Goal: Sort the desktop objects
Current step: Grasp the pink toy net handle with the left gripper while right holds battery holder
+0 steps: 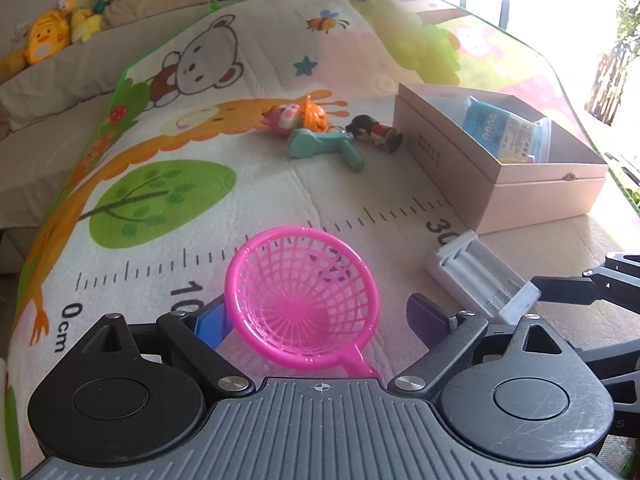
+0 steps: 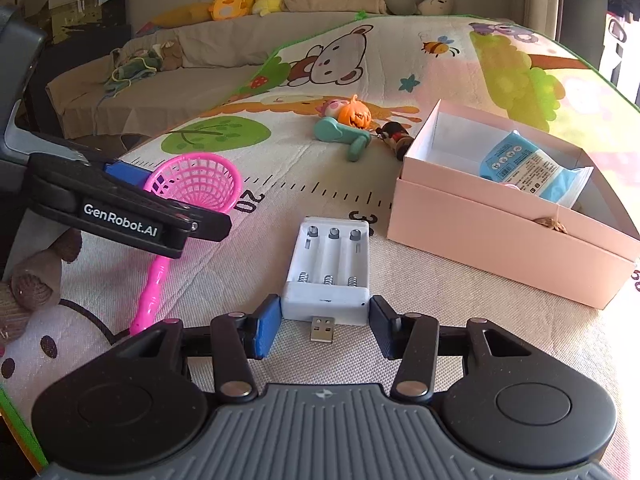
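A pink net scoop (image 1: pixel 300 296) lies on the play mat between the fingers of my left gripper (image 1: pixel 318 322), which is open; the right pad stands clear of the rim. Its handle (image 2: pixel 150 292) points back toward me. My right gripper (image 2: pixel 324 326) is shut on a white battery charger (image 2: pixel 328 268), with a pad against each side at the USB end. The charger (image 1: pixel 480 280) also shows at the right of the left wrist view. Beyond it stands an open pink box (image 2: pixel 500 240) holding a blue packet (image 2: pixel 528 168).
A heap of small toys lies mid-mat: an orange pumpkin (image 1: pixel 316 114), a teal toy (image 1: pixel 328 148), a dark-haired doll (image 1: pixel 376 132) and a pink figure (image 1: pixel 280 116). A brown knitted plush (image 2: pixel 28 288) sits at the mat's left edge. A sofa with plush toys (image 2: pixel 232 0) runs behind.
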Motion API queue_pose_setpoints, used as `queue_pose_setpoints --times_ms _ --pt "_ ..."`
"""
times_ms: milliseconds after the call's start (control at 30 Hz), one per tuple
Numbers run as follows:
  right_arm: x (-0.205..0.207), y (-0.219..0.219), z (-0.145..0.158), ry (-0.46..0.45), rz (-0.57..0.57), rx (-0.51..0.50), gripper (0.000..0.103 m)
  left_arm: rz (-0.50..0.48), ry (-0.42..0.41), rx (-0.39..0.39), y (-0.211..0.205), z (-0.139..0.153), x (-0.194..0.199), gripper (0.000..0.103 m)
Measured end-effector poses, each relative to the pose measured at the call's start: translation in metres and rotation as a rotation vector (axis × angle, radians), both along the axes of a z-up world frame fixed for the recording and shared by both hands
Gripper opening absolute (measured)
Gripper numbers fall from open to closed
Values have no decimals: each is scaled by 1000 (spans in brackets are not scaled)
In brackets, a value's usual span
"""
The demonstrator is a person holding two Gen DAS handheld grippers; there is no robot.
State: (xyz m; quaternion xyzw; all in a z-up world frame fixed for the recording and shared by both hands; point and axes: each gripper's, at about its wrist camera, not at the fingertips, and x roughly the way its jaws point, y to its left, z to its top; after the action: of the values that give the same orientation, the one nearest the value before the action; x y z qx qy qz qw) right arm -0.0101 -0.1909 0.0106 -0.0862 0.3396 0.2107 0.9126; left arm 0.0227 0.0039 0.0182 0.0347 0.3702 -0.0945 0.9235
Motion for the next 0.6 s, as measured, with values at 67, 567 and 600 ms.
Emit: queue_pose_setpoints --times_ms 67,567,600 --pt "2 0 0 -5 -7 -2 64 -13 -7 0 0 0 -3 95" --pt "25 17 -4 -7 -1 -3 71 59 25 -19 5 -2 10 100" --pt "24 18 -4 -7 6 -8 65 77 33 -10 3 -4 14 100"
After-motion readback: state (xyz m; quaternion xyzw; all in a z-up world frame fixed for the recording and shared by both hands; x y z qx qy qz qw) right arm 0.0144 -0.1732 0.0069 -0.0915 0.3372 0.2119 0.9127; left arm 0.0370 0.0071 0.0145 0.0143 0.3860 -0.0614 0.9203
